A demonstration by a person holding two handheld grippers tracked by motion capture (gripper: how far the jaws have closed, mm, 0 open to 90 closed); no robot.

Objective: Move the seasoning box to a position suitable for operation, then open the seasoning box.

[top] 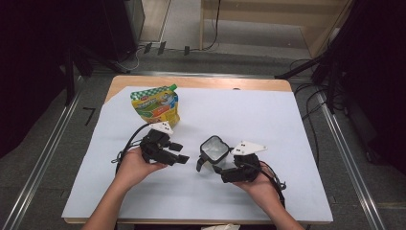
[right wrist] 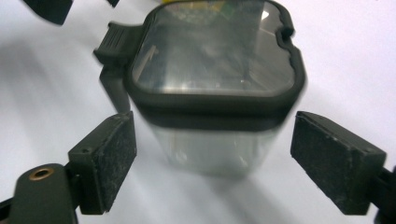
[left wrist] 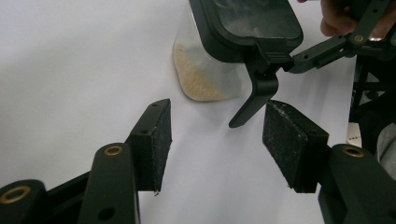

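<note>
Forearms come in at the near edge of the table [top: 306, 143], and that's what we've got closest to the high camera. Biggest thing on it is the white sheet that covers most of the wooden top. Next in size is the yellow refill pouch [top: 156, 105] standing toward the far left corner, green checkered band across the top and a red label, but we can't read any of the writing.

Then the clear container [top: 214, 149], near the middle of the table, toward the near edge. It has a black-framed lid and a latch [left wrist: 254, 95] hanging loose on one side, with some tan grainy stuff in the bottom.

Our right gripper [top: 225, 173] is the nearer one: in its own view the container [right wrist: 212, 93] sits dead ahead, between the two pads with a gap on each side, so open and not gripping yet. The container stands upright, long axis vertical, and our guess is the jaws only need to close across its body.

Our left gripper [top: 178, 153] sits left of it, jaws open at a medium width and empty, pointing at the latch side.
</note>
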